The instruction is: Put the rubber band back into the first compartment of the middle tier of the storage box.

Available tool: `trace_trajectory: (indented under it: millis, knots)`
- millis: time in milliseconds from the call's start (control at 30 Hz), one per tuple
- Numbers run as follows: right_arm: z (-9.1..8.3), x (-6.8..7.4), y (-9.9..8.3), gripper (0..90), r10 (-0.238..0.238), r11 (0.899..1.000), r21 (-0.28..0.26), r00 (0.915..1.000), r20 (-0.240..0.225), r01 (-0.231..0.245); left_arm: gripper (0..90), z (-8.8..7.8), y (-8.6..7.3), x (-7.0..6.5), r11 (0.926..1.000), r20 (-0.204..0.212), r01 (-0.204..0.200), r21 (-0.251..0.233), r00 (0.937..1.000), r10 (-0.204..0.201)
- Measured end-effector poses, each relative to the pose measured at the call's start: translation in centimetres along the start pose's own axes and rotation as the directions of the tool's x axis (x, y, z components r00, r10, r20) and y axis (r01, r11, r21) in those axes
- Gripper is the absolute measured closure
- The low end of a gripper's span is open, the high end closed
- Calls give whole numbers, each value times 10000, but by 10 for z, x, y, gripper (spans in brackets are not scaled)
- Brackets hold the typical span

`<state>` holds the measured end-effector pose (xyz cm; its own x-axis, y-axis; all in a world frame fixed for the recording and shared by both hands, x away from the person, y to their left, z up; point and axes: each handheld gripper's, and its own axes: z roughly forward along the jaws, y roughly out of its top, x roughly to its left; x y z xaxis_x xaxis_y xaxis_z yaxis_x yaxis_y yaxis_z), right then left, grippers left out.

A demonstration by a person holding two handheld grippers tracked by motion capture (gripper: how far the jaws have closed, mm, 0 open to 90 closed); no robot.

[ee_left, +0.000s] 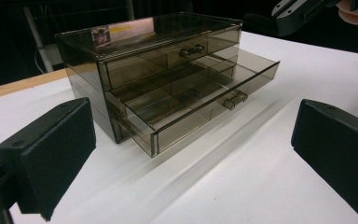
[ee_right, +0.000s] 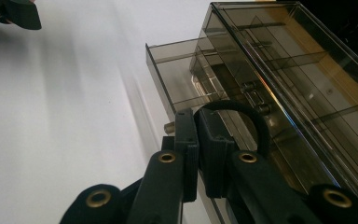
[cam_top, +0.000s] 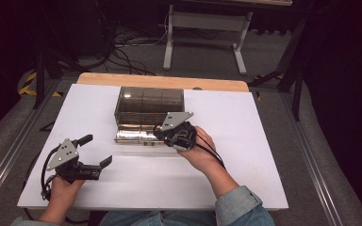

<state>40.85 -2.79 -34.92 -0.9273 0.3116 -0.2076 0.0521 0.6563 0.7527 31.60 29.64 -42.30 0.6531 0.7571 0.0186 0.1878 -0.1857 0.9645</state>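
Drawer box (cam_top: 149, 107): smoky clear plastic, boxy, lower drawer (ee_left: 200, 105) out, near bench (cam_top: 99, 188) far edge.
Right gripper (ee_right: 196, 140): clamped on drawer knob.
Left gripper (ee_left: 191, 154): wide, holding nothing.
Bench: smooth white.

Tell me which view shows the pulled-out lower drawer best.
Left gripper view: the lower drawer shows whole, with its dividers and handle. High view: the right gripper partly covers it. Right gripper view: only one corner shows past the shut jaws.

The right gripper (cam_top: 169, 133) has its jaws pressed together, seemingly rolled sideways, while the left gripper (cam_top: 96, 150) rests wide apart.
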Motion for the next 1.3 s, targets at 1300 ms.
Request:
trace_trajectory:
  millis: [1300]
  knots:
    - [57, 7, 26, 868, -307, 9995, 102, 9994, -161, 309, 5, -1, 0, 0, 10000, 26, -40, -12, 10000, 40]
